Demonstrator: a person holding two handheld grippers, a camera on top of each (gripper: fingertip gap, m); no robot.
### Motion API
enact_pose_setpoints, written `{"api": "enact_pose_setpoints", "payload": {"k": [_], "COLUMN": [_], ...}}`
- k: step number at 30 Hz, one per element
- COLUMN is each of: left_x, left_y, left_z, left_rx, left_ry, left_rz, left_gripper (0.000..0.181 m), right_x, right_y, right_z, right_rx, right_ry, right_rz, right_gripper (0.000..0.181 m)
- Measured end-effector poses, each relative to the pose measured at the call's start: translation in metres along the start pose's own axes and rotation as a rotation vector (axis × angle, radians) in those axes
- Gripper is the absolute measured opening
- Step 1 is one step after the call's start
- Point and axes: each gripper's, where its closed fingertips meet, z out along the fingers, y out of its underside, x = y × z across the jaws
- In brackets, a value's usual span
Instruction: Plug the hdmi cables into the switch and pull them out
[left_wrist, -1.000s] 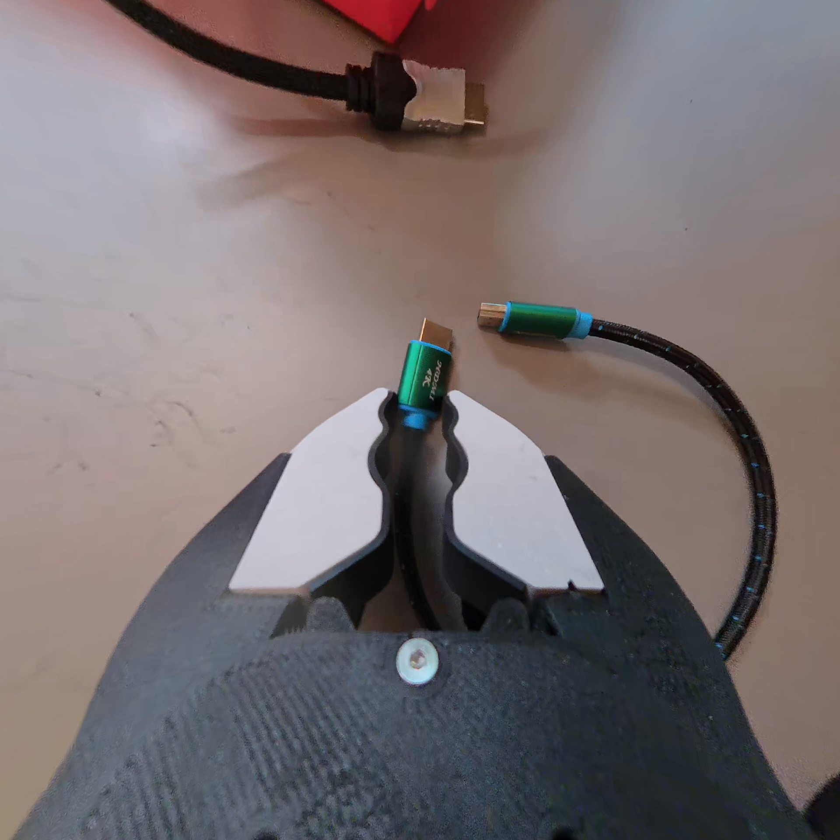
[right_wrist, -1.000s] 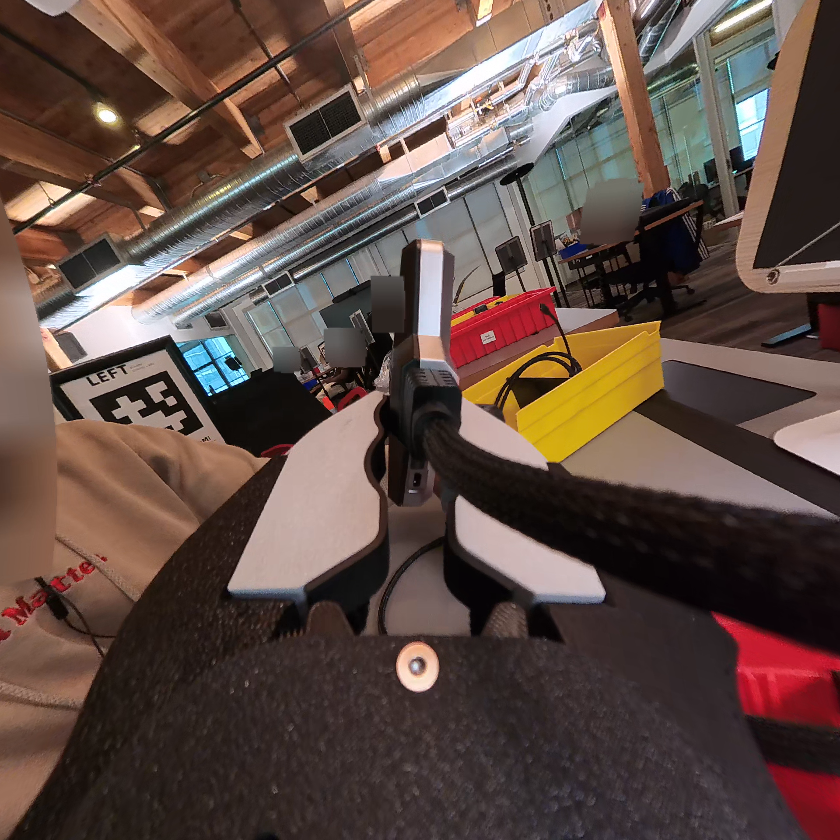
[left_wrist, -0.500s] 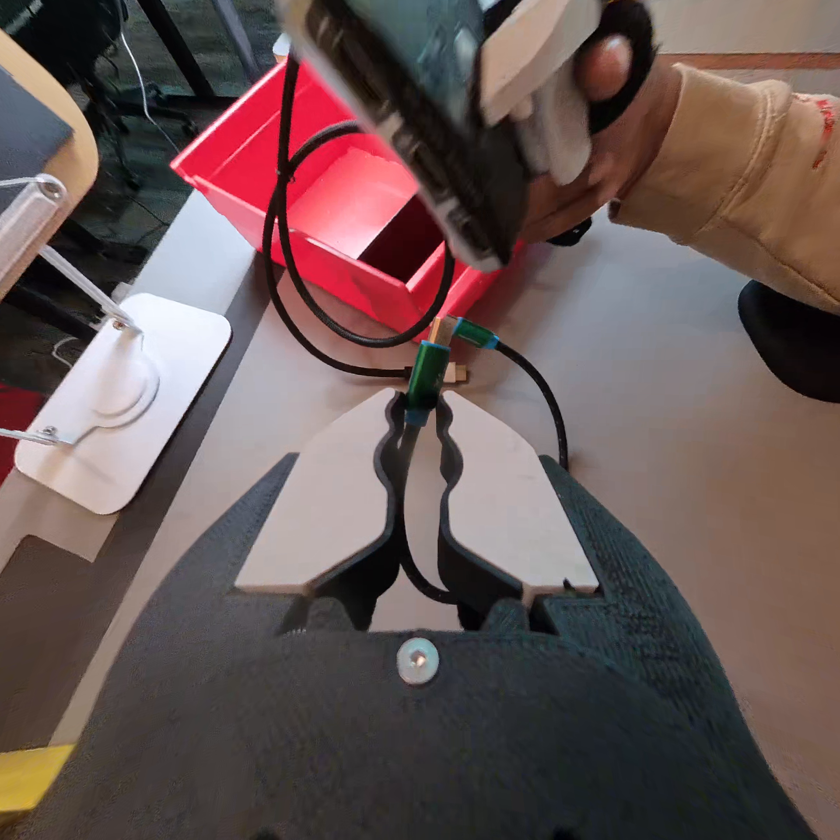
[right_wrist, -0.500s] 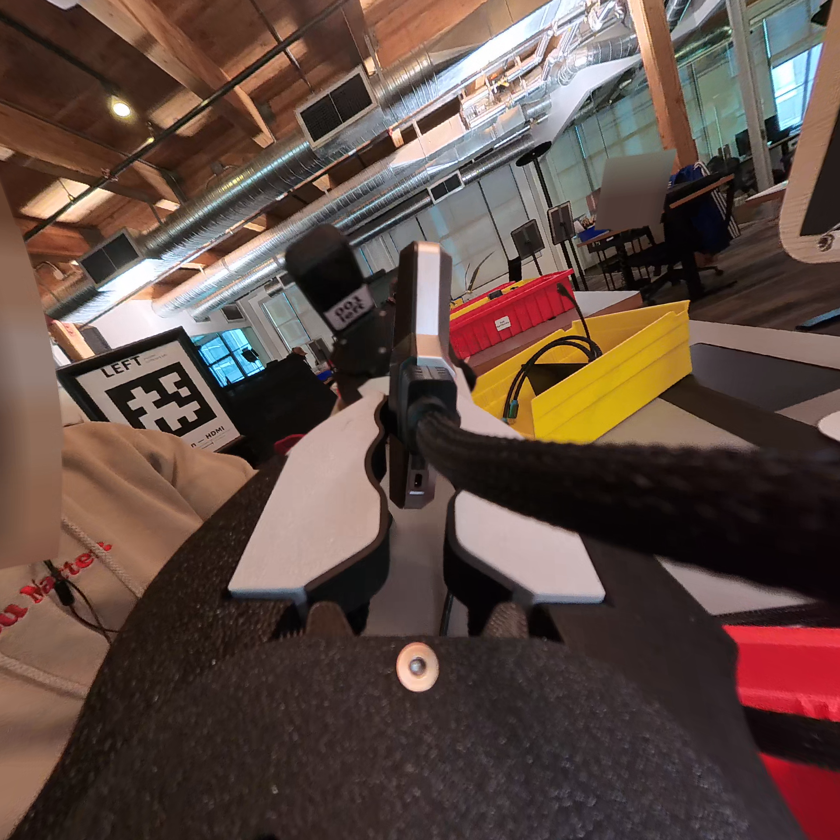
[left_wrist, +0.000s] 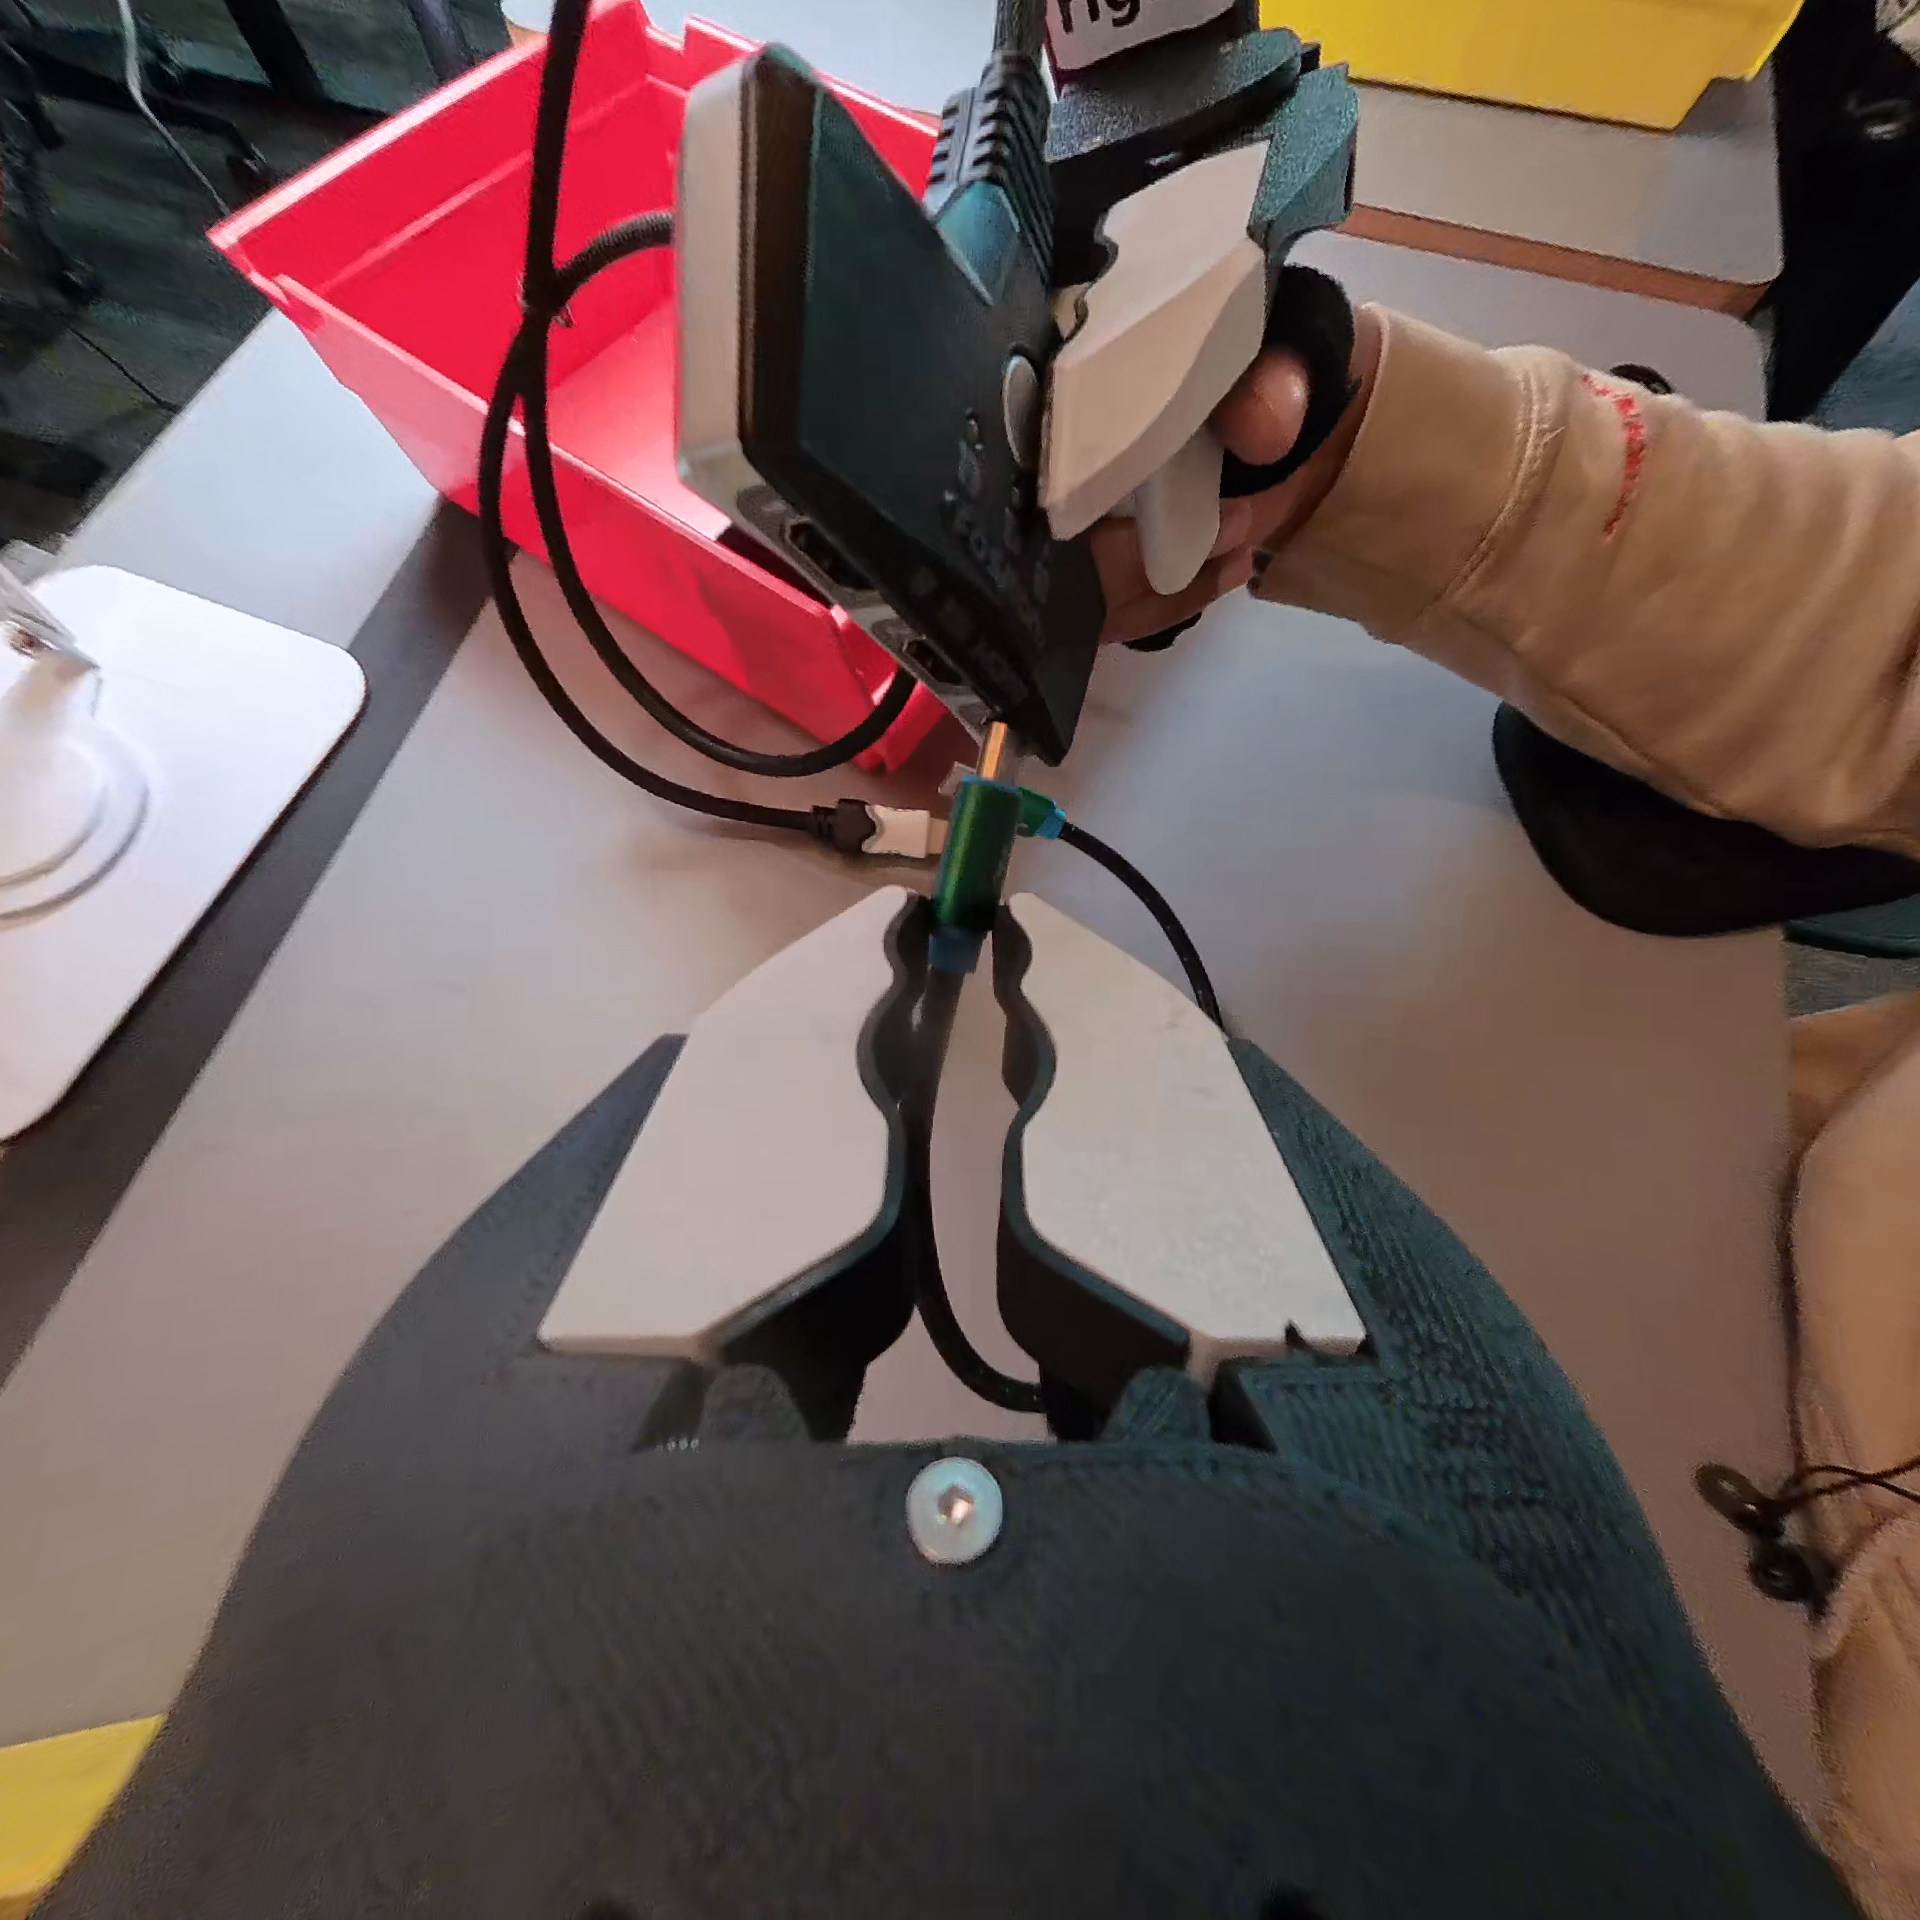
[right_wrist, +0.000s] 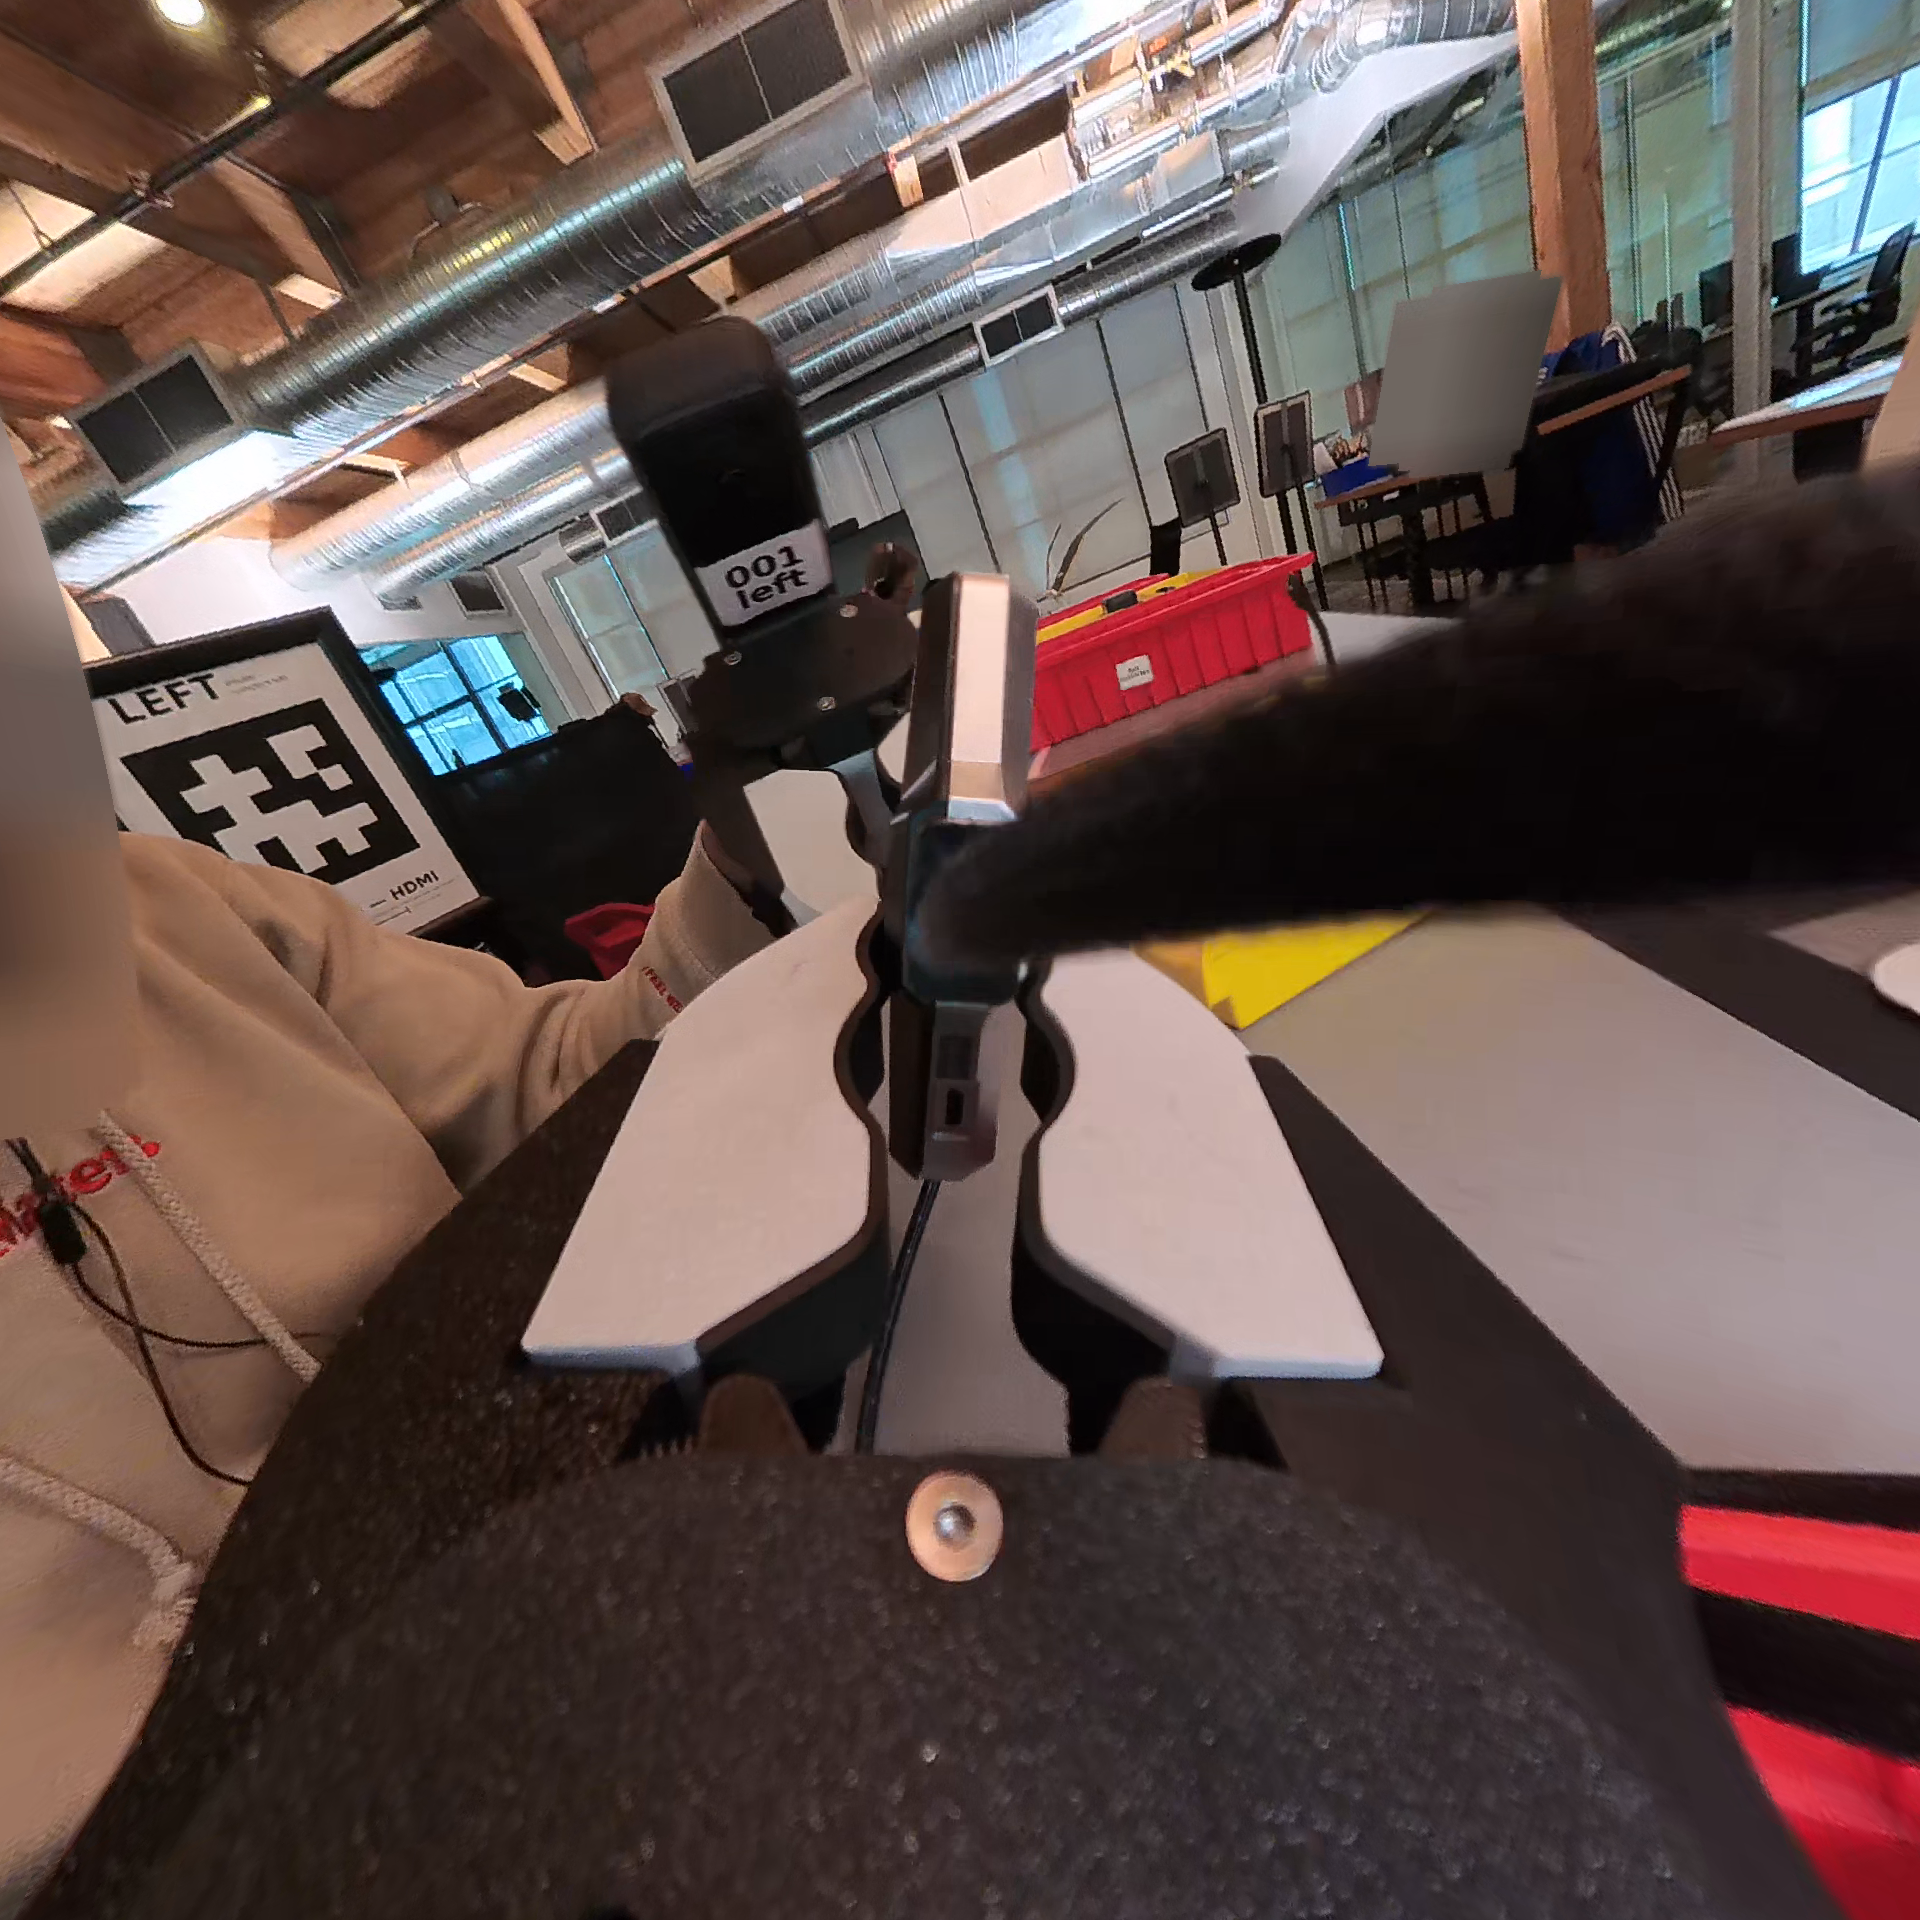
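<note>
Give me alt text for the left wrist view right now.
The left gripper grips a green HDMI plug, its metal tip at the switch held by the right gripper. A silver plug lies on the table, before a red bin.

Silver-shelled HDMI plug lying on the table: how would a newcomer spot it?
Find the red plastic bin on the grey table. Just in front of it lies the silver-shelled HDMI plug on a black braided cable. Neighbouring plugs are green; this one is silver and unheld.

Right gripper (right_wrist: 951, 940): clamped the switch (right_wrist: 961, 727), held upright on edge.
Black braided cable (right_wrist: 1455, 758): plugged into the switch's side.
Left gripper (right_wrist: 873, 800): just behind the switch.
</note>
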Motion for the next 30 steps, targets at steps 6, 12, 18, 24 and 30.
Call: {"api": "enact_pose_setpoints", "payload": {"k": [6, 12, 18, 24, 30], "left_x": [0.007, 0.013, 0.02, 0.023, 0.023], "left_y": [0.004, 0.01, 0.024, 0.03, 0.031], "left_z": [0.002, 0.005, 0.006, 0.008, 0.01], "left_rx": [0.016, -0.029, -0.112, -0.14, -0.103], "left_ry": [0.135, 0.167, 0.208, 0.245, 0.325], "left_rz": [-0.121, -0.135, -0.138, -0.131, -0.178], "left_gripper": [0.013, 0.013, 0.012, 0.012, 0.012], "right_x": [-0.007, -0.012, -0.014, -0.015, -0.007], "right_y": [0.0, 0.005, 0.017, 0.022, 0.031], "right_z": [0.003, 0.005, 0.011, 0.016, 0.012], "right_rx": [0.042, 0.034, -0.046, -0.054, -0.159], "right_ry": [-0.05, -0.076, -0.066, -0.086, -0.041], "right_rz": [-0.037, -0.069, -0.12, -0.077, -0.008], "right_gripper": [0.022, 0.022, 0.022, 0.022, 0.022]}}
